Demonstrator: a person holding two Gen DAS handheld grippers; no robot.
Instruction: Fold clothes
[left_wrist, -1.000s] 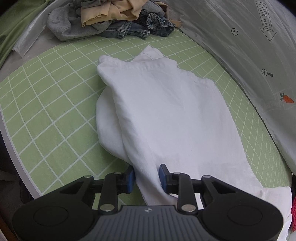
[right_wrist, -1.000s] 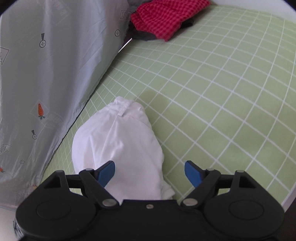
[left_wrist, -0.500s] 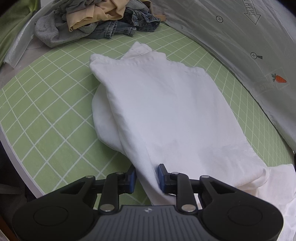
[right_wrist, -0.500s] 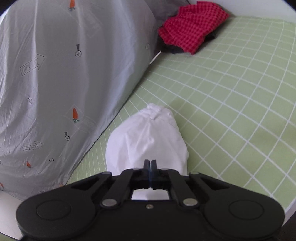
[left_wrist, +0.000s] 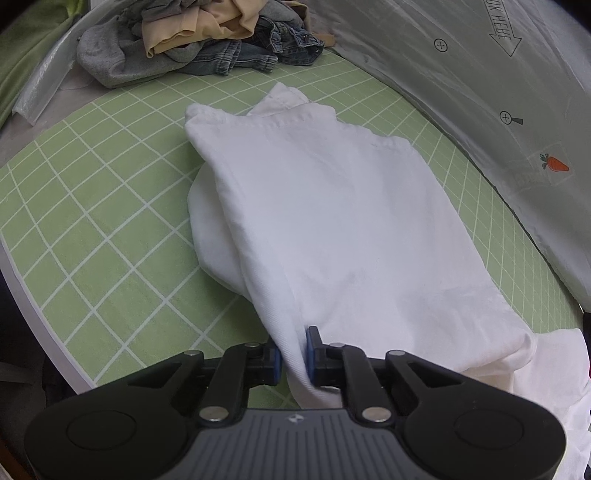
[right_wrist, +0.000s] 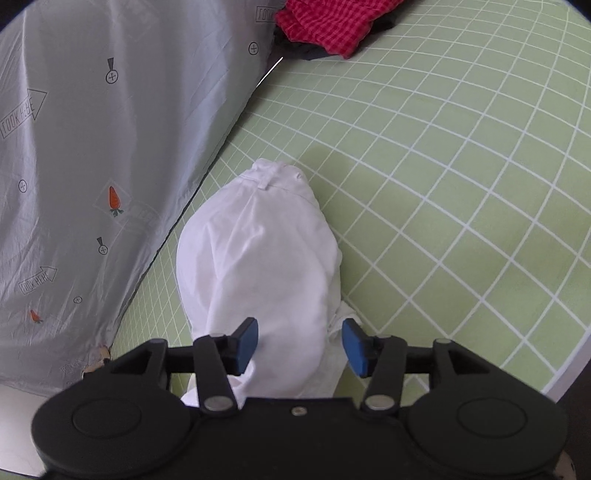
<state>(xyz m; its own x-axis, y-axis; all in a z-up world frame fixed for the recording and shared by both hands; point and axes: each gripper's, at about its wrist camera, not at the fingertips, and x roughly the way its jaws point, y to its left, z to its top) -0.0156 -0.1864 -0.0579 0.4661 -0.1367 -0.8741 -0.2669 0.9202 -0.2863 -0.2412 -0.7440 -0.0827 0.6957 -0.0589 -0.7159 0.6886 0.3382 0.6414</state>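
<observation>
The white garment lies spread across the green gridded mat, doubled over on itself with its seamed waistband end away from the left wrist camera, and here is the left gripper pinching a ridge of that white cloth at the near edge, its jaws having just been closing down onto the fold, blue pads pressed against the fabric on both sides. Over in the right wrist view, the right gripper stands with its jaws apart, having just been opening, and the white cloth bulges up between the pads without either pad squeezing it, so nothing is held on that side. Behind the garment a heap of unfolded clothes waits at the far edge of the mat, a red checked item sits at the far corner in the right view, and a grey printed sheet runs alongside the mat. This looks like the middle of a fold on the white piece: one end is secured, the other not yet. The next move seems to call for the right jaws to settle lower around a matching edge and close firmly, then both hands to lift together and carry the near end over toward the waistband, keeping the layers even so the fold does not skew.
</observation>
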